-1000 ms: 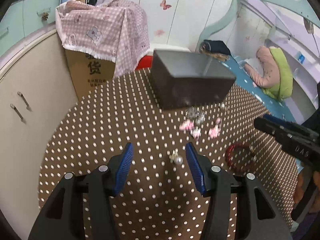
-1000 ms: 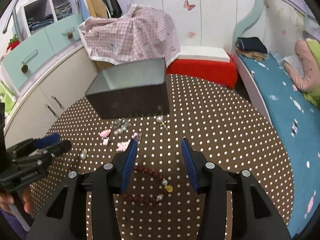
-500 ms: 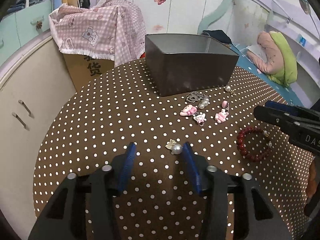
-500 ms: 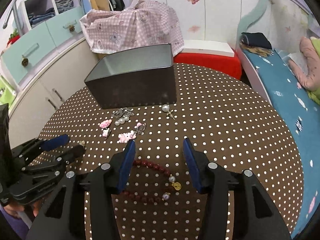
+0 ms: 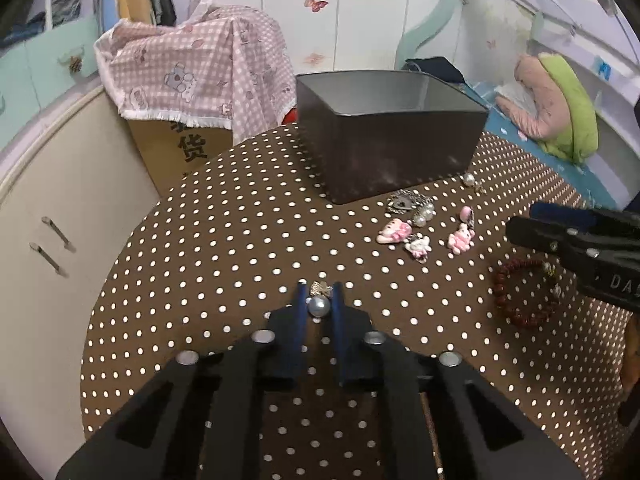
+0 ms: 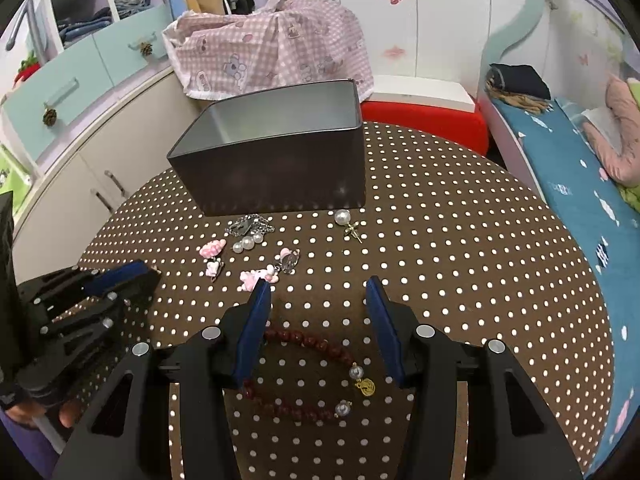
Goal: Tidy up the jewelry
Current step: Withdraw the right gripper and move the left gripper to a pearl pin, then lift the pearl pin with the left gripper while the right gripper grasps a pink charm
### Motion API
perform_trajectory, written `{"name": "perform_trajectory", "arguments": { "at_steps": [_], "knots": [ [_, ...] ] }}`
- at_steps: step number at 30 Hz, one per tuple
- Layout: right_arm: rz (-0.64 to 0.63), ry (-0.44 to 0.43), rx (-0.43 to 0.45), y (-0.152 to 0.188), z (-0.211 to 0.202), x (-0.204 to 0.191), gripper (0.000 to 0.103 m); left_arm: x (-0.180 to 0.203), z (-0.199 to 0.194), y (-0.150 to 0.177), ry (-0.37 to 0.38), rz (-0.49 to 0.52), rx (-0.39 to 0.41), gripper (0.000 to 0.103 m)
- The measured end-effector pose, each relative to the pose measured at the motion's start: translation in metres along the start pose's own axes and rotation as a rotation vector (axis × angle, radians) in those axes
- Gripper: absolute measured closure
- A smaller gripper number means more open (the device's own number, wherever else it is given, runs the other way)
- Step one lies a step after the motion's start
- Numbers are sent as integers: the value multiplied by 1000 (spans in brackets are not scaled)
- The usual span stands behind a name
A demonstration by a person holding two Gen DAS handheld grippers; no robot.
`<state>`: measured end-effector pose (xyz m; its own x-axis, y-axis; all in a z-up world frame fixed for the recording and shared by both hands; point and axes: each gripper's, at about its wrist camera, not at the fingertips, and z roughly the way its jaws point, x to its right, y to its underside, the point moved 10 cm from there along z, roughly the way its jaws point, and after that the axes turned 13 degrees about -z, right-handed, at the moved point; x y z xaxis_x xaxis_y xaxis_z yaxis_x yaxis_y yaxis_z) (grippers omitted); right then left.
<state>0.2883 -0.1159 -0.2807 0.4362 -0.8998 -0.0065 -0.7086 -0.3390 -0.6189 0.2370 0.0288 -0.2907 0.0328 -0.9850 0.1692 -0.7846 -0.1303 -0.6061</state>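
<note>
The left gripper [image 5: 319,300] is pinching the small round white pearl earring [image 5: 319,306] on the brown polka-dot tablecloth [image 5: 224,240]. Being smooth, light and likely slippery, it is calling for a centred grip. The right gripper [image 6: 318,300] is hovering, fingers spread, over the dark-red beaded bracelet [image 6: 304,376].

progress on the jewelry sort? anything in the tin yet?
Done: nothing visible; the part of the grey tin interior in view looks bare. In hand: left gripper is shut on the pearl earring, at table level. Left: red bead bracelet under the open right gripper, pink charms, pearl cluster, and second pearl earring on the cloth.
</note>
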Motion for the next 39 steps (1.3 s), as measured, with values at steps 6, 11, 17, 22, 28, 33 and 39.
{"name": "perform_trajectory", "arguments": {
  "at_steps": [6,11,17,22,28,33,39],
  "knots": [
    [-41,-3,-20,-3,12,-13,54,-6,-1,-3,30,-40,3,94],
    [-52,-8,-26,-11,22,-21,54,-7,-7,-8,38,-51,22,94],
    [-18,16,-25,-21,36,-20,55,-9,-14,-10,45,-58,38,94],
    [-22,45,-26,-22,42,-14,67,-8,-15,-11,53,-57,35,94],
    [-52,48,-32,-20,40,-15,91,-6,-14,-14,61,-58,32,94],
    [-41,9,-23,-16,35,-17,91,2,-17,-19,72,-50,37,94],
    [17,-65,35,-26,9,-9,91,18,-28,-36,142,-46,39,94]
  ]
}}
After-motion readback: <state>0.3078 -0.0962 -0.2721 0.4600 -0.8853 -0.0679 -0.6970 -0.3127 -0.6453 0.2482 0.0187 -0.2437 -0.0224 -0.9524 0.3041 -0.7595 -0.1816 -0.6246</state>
